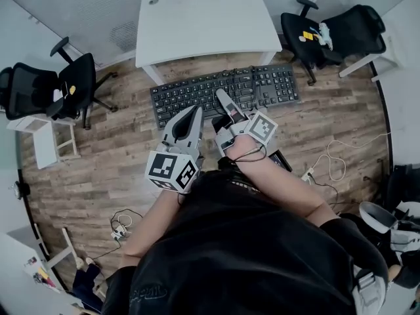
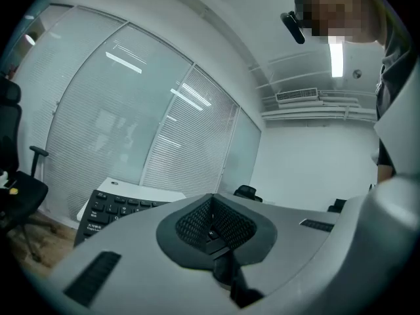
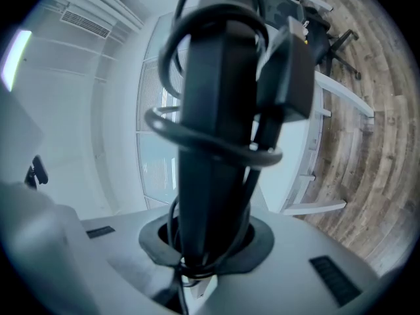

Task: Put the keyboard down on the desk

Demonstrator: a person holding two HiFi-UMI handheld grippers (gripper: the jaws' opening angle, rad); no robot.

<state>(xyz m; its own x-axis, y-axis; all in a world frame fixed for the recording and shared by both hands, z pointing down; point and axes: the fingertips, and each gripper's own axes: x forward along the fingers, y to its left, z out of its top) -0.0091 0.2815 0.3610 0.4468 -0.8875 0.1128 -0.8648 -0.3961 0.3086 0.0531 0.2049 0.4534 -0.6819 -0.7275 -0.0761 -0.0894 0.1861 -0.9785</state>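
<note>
1. The keyboard (image 1: 197, 92) is held in the air over the wood floor (image 1: 131, 156), just short of the white desk (image 1: 203, 21) and not resting on it.
2. The right gripper (image 1: 222, 98) is clenched on the keyboard's near long edge. In the right gripper view the keyboard (image 3: 216, 104) is seen edge-on between the jaws, with its cable (image 3: 197, 135) looped round it.
3. The left gripper (image 1: 195, 115) is closed on nothing and sits by the same edge. Contact with the keyboard cannot be judged.
4. In the left gripper view the keyboard (image 2: 111, 209) is seen left of the closed jaws.
5. Black office chairs (image 1: 39, 87) are placed either side of the desk.
</note>
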